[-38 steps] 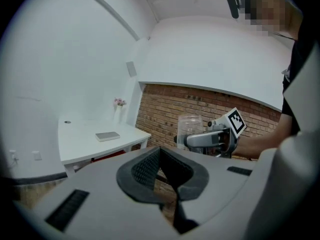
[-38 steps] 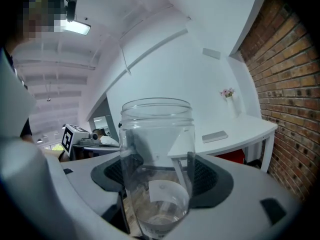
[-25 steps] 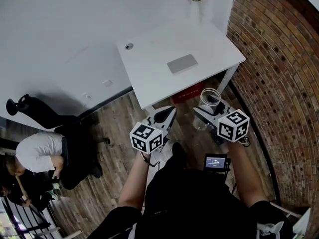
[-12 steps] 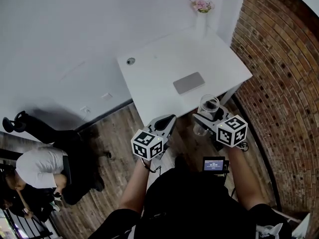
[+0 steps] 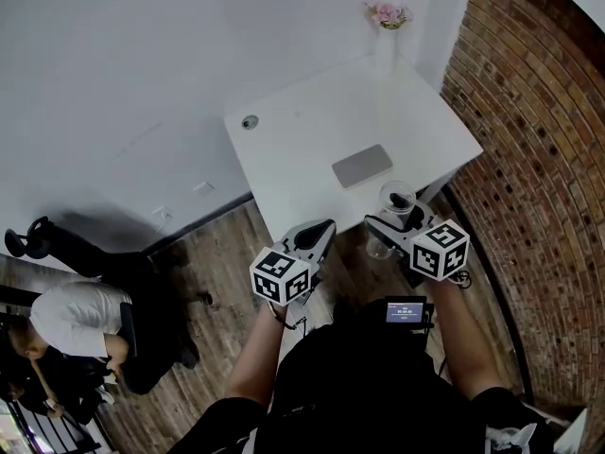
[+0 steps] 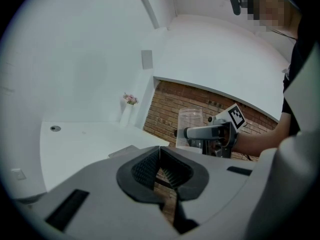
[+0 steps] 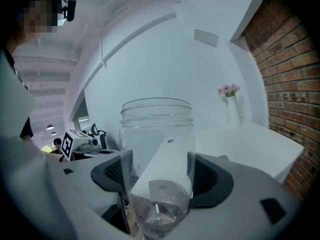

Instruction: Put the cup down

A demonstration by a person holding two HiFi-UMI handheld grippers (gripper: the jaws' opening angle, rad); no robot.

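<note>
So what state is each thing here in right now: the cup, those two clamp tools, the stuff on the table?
Cup: upright, looks empty, held clear of the table.
Right gripper: shut on the cup.
Left gripper: shut, nothing between its jaws.
Vase: upright at the table's far corner, flowers in it.
Grey pad: lying flat on the table.

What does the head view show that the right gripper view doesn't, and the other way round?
Only the head view shows the wooden floor and the small screen at the person's waist. Only the right gripper view shows the dark pads pressing the sides of the clear cup. Both show the cup, the white table, the flower vase and the brick wall.
</note>
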